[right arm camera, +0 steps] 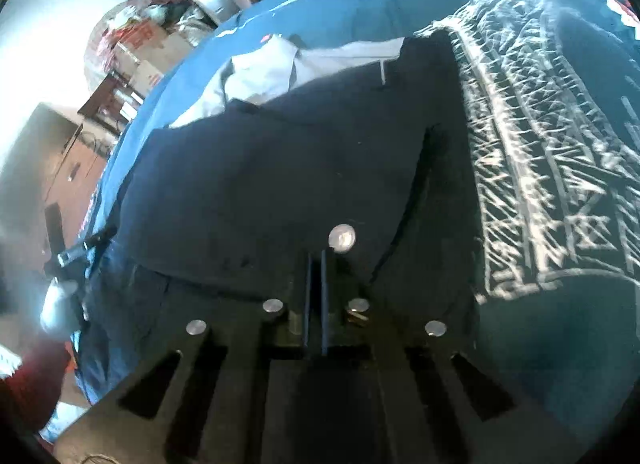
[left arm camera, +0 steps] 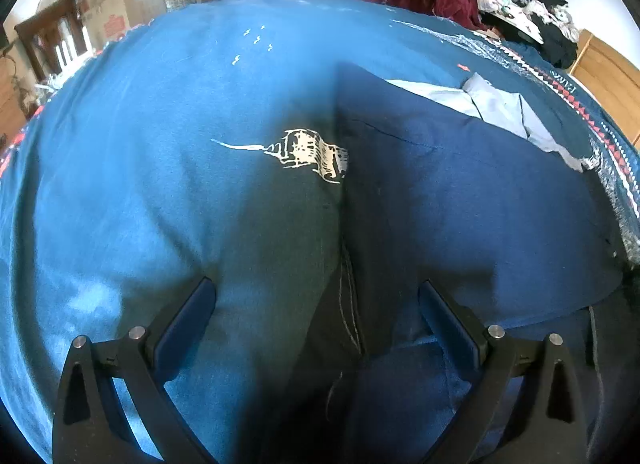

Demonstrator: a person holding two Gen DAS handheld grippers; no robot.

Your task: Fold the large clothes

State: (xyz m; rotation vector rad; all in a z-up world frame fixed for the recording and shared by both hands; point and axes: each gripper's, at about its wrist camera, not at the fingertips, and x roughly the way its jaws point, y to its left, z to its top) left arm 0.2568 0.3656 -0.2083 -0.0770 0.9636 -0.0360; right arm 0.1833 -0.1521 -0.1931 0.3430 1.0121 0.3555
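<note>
While L gripper gapes; navy garment lies flat.

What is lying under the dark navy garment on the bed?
Under the navy garment lie a light blue shirt, showing at its far edge, and the blue bedsheet. How far the shirt reaches underneath is hidden.

Navy garment runs off the bottom edge. In the right wrist view, the patterned border smears into blur. Whatever's between those jaws, can't tell.

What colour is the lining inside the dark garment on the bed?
Light grey-blue lining inside the navy garment; the left wrist view shows it best.
</note>
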